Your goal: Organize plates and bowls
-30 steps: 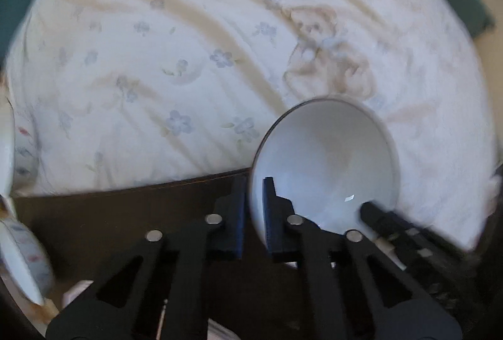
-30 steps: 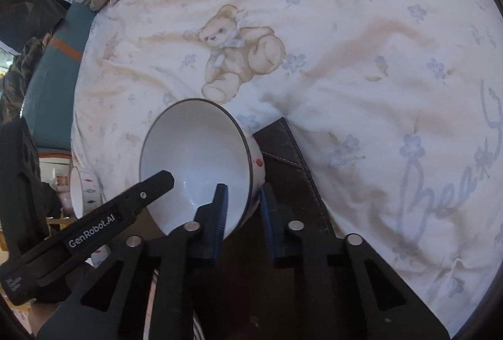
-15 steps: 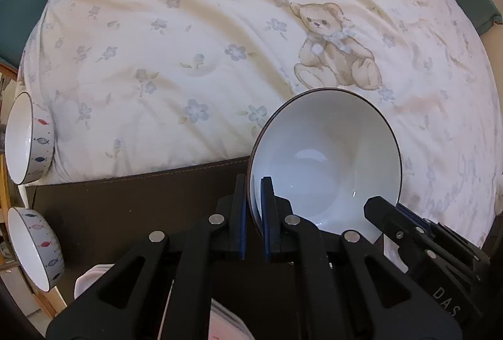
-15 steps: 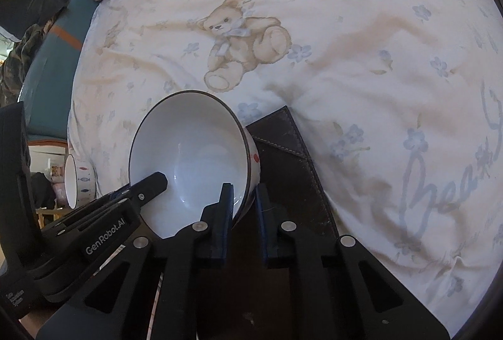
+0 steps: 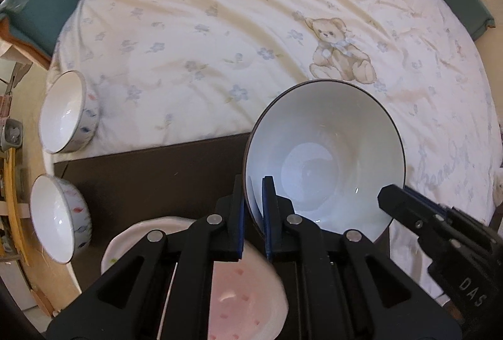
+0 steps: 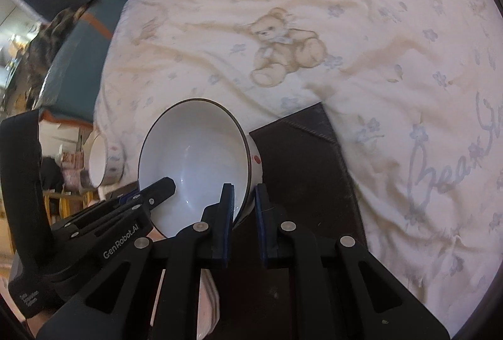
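1. Left wrist view: the left gripper [image 5: 253,211] has its jaws nearly together, pinching the near rim of the white bowl [image 5: 327,164]. The right gripper [image 5: 396,201] reaches in from the lower right to the opposite rim; its body reads "DAS".
2. A grip on both sides probably keeps the tilted bowl from swinging as it hangs clear above the dark brown mat [image 5: 151,173].
3. Under the left gripper's fingers lies a pale plate with pink spots [image 5: 248,292]. Two patterned bowls [image 5: 67,112] [image 5: 59,219] sit at the left edge of the mat and bed, likely waiting to be stacked.
4. Right wrist view: the right gripper [image 6: 244,208] is closed down on the bowl's [image 6: 195,157] wall, one finger inside, one outside by a red dot.
5. The left gripper [image 6: 163,186] enters from the left, marked "GenRobot.AI". The teddy-bear bedsheet [image 6: 377,41] carries script lettering I cannot read for certain.
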Available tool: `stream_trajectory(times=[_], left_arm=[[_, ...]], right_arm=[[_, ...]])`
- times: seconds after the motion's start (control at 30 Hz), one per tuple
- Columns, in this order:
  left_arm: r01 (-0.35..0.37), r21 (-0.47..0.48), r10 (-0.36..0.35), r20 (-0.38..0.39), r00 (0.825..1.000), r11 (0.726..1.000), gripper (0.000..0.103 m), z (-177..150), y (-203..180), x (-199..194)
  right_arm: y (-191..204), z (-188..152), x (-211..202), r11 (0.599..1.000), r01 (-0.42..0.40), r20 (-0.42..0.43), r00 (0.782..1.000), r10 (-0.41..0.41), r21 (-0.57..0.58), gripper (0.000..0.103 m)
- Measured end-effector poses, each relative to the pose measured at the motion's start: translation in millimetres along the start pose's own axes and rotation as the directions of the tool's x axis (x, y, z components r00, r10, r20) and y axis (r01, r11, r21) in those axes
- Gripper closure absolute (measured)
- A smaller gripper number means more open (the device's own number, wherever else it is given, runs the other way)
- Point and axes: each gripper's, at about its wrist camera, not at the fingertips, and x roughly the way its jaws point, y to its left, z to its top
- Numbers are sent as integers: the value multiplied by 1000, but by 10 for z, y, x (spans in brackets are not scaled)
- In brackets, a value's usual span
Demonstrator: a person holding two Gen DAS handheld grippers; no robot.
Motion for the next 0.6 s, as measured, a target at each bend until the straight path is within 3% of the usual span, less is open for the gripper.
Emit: stream_trajectory(times=[0.3,0.6], left_arm=[[25,-37,-24,28,999,999,94,-554,495,-480],[41,-107,-42,-3,999,993,94,-1118,1014,-530]], right_arm=[[493,-456,-333,986,-62,32,997,68,-154,88],[925,-1081,-249,966,-91,-17,996,90,-243,88]])
